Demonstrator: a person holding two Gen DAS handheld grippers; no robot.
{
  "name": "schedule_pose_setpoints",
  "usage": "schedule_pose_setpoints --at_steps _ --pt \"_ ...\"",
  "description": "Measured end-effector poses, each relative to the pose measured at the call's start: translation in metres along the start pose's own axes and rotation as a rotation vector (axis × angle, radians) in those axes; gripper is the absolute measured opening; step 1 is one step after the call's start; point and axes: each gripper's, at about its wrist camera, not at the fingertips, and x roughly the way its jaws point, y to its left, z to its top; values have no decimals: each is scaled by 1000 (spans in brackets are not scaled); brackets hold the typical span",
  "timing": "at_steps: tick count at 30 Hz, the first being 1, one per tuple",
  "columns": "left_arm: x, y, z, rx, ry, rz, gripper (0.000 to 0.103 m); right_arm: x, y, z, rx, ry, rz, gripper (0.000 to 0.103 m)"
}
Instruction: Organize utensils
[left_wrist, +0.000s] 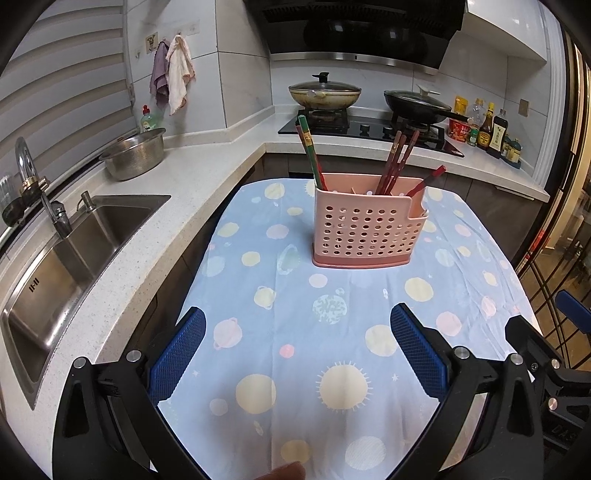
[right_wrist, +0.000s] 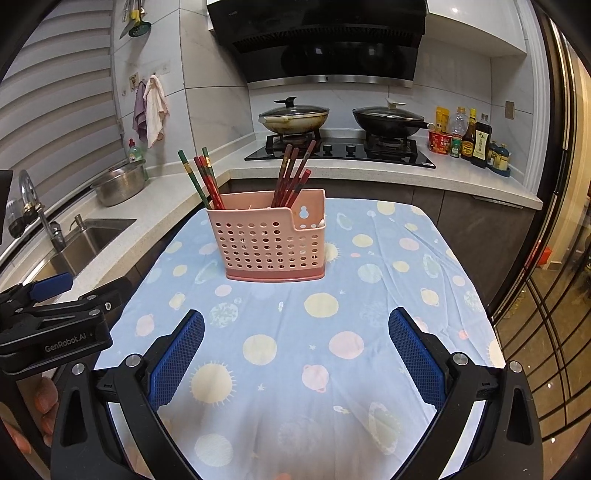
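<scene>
A pink perforated utensil holder stands upright on a table with a blue planet-print cloth. Green and red chopsticks lean out of its left side, dark red chopsticks stand in the middle, and one red stick pokes from the right slot. My left gripper is open, well short of the holder, nothing between its blue pads. My right gripper is likewise open and empty. The left gripper's body shows at the right view's left edge.
A steel sink and tap run along the left counter with a metal bowl. Behind the table is a stove with two lidded pans. Sauce bottles stand at the back right. A glass door frame borders the right.
</scene>
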Motion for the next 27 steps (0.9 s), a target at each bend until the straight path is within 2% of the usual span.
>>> schedule_pose_setpoints --at_steps 10,27 --pt "-1 -4 2 18 -3 -15 96 2 -1 -1 0 6 2 96" --pt "5 -6 -1 29 6 4 96 4 -3 -4 13 15 2 97"
